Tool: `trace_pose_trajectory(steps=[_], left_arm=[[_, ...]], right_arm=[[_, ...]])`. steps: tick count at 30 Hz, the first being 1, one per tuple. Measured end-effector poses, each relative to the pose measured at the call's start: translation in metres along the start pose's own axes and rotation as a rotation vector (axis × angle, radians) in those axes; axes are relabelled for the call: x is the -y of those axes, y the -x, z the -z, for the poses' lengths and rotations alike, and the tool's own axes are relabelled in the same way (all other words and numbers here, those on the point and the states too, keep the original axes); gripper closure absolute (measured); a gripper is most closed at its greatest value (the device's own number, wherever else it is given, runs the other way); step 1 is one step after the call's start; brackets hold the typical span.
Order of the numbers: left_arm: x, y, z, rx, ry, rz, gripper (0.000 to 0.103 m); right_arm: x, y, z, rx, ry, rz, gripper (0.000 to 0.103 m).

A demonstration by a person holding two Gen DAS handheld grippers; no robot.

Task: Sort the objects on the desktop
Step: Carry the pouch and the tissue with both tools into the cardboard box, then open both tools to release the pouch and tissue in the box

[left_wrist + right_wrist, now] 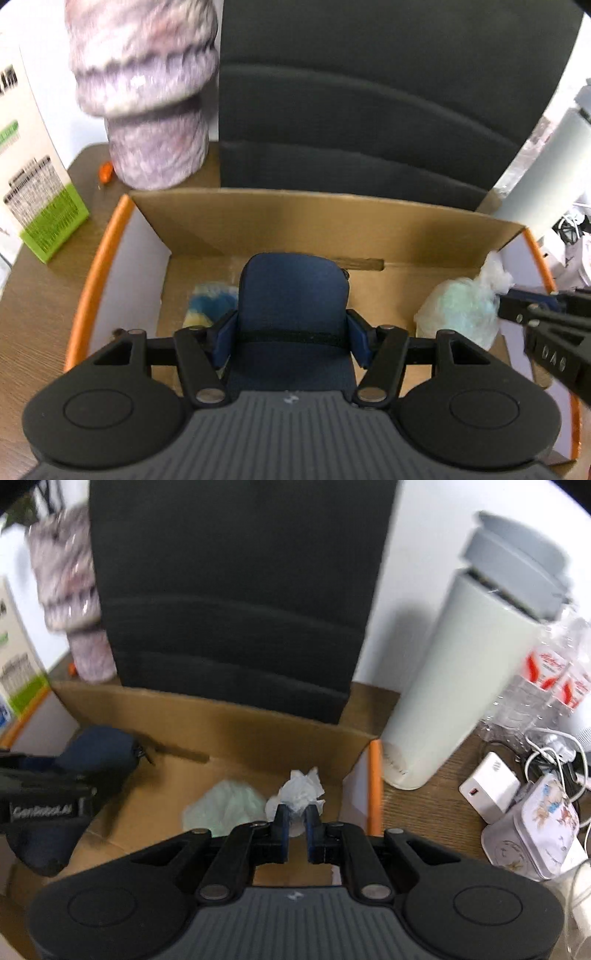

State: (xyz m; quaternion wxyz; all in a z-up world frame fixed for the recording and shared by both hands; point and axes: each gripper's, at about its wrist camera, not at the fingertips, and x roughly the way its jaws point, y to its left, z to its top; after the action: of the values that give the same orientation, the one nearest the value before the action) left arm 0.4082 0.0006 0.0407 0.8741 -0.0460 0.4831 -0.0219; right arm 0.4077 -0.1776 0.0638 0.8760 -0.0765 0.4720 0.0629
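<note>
I saw the cardboard box point(258, 218) on the worktop point(33, 314), my zip pouch point(293, 291) over its middle, the tied bag point(461, 310) at its right, and a tall tumbler point(454, 686) standing just right of the box.

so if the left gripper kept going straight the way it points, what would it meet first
Probably the cardboard box floor: the left gripper, shut on the navy pouch, points down into it. Depth is unclear.
</note>
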Motion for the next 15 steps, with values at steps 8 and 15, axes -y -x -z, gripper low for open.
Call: trace_pose_trajectory(steps=[8,15], left_arm=[[0.002,-0.004,0.001,-0.006,-0.028,0.029,0.036],[-0.003,0.028,-0.004,0.025,-0.017,0.042,0.018]], right_arm=[[0.0,-0.023,0.003,-0.056,-0.028,-0.02,0.089],[0.0,0.017,-0.006,0.017,-0.01,-0.003,0.043]])
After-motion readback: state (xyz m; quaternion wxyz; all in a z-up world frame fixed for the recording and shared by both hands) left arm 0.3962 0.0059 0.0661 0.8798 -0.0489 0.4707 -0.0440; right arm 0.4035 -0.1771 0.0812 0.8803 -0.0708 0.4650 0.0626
